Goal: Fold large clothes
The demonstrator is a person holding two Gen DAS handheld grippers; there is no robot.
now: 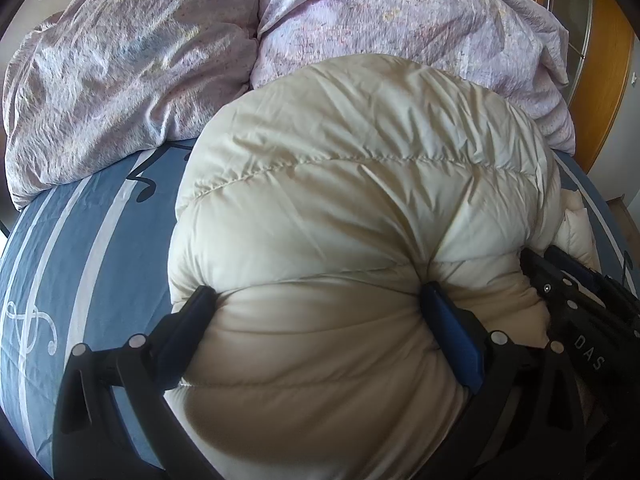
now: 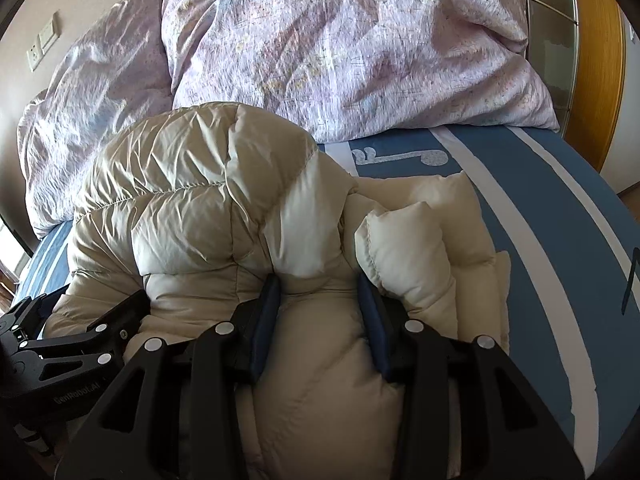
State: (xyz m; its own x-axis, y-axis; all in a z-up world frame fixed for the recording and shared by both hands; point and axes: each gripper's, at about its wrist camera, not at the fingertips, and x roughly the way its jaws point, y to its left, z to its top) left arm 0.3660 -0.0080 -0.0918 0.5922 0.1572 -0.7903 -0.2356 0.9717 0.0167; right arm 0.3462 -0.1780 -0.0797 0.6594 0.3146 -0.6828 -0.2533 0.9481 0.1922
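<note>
Cream down jacket (image 1: 360, 200), quilted and puffy, bunched into a thick roll on the blue bedsheet (image 1: 92, 240) with white stripes and looping line motifs. Left wrist view: left gripper (image 1: 316, 300) has its two fingers spread wide and pressed into the near end of the roll, padding bulging up between them, so it is clamped on the jacket; one blue finger pad (image 1: 452, 332) shows on the right side. Part of the other black tool (image 1: 580, 300) sits at the right edge, against the jacket. Behind the roll, a crumpled lilac duvet (image 1: 400, 20) and a pillow (image 1: 120, 72) in matching fabric. Right wrist view: right gripper (image 2: 320, 300) grips a narrower fold of the jacket (image 2: 180, 208), its blue pads (image 2: 264, 320) sunk into the fabric on both sides. A loose cream flap (image 2: 404, 248) stands up just beside the right finger. Left tool (image 2: 60, 344) visible at the lower left, touching the jacket. Lilac duvet (image 2: 340, 48) beyond, wall sockets (image 2: 42, 46) at upper left, wooden frame (image 2: 596, 60) at right.
</note>
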